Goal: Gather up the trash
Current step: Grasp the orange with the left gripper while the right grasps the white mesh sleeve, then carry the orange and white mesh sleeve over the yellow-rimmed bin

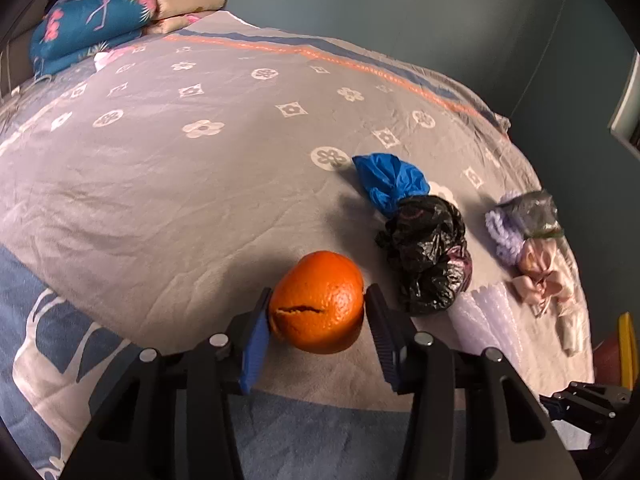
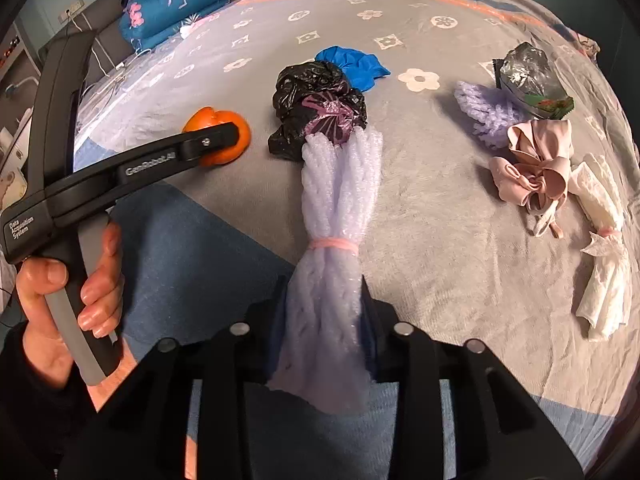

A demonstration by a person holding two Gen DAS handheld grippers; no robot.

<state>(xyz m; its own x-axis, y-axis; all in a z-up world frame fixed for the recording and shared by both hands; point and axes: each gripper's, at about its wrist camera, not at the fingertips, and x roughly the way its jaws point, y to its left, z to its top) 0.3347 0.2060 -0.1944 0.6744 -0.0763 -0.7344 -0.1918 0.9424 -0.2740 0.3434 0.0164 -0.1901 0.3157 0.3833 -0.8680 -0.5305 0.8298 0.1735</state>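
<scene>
Clamped from both sides, the orange peel [image 1: 318, 302] sits low in the middle of the left wrist view, pinched by the left gripper [image 1: 318, 308] above the bedspread [image 1: 180, 184]. Lower centre in the right wrist view, the right gripper [image 2: 324, 300] squeezes a tied foam-wrap bundle [image 2: 334, 216] lying on the bed.

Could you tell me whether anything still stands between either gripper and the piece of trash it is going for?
Nothing visible does. The left gripper has the orange peel pressed between its pads, and the right gripper is closed around the lavender foam bundle.
</scene>
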